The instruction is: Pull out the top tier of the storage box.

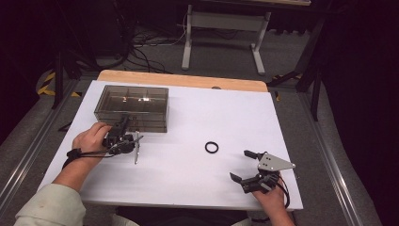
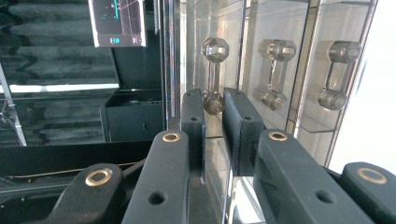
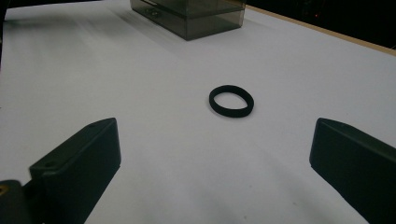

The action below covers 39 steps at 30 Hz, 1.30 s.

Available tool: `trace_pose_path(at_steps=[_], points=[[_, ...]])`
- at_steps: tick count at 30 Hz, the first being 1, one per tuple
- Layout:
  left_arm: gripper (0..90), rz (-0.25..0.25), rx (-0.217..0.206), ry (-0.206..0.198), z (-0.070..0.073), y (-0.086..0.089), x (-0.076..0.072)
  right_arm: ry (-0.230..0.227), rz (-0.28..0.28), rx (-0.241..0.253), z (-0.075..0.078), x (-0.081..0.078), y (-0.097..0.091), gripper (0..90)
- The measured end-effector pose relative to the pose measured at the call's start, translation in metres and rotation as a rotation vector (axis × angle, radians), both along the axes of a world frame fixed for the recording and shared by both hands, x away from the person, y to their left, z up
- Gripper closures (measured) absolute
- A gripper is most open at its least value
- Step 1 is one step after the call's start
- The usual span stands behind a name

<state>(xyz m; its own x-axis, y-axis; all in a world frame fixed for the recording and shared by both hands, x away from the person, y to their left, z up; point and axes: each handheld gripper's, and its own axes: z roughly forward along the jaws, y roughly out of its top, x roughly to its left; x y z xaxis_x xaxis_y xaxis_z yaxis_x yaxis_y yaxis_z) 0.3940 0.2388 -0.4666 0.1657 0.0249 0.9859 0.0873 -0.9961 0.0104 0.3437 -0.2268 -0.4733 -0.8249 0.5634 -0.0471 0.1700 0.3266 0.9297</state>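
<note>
One desk (image 1: pixel 188 169) with a white top carries everything here. One smoky transparent box (image 1: pixel 131 107) stands on it; from above its lid shows divisions inside, but how many compartments there are cannot be told. In the left gripper view three clear dumbbell-shaped handles show on the box front: one (image 2: pixel 213 74) at the tongs, a second (image 2: pixel 275 72) beside it and a third (image 2: pixel 337 74) farther along. One black ring (image 1: pixel 211 147) lies on the desk. One thin metal rod (image 1: pixel 136 148) lies near the box. There are two tongs, a left one (image 1: pixel 123 126) and a right one (image 1: pixel 240 165), each with two black jaws, and two hands holding them.
</note>
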Motion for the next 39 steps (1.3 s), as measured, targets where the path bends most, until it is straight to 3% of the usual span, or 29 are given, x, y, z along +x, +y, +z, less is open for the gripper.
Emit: trace_pose_path(at_steps=[11, 26, 39], points=[[79.7, 0.005, -0.019, 0.024, 0.002, 0.0, -0.004, -0.002, 0.002, -0.004, 0.0, 0.0, 0.0, 2.6], [79.7, -0.003, -0.031, 0.059, 0.012, 0.0, -0.026, 0.0, 0.002, -0.004, 0.0, 0.0, 0.001, 2.6], [79.5, -0.012, -0.038, 0.067, 0.013, 0.002, -0.035, 0.003, 0.001, -0.005, 0.0, 0.0, 0.001, 2.6]])
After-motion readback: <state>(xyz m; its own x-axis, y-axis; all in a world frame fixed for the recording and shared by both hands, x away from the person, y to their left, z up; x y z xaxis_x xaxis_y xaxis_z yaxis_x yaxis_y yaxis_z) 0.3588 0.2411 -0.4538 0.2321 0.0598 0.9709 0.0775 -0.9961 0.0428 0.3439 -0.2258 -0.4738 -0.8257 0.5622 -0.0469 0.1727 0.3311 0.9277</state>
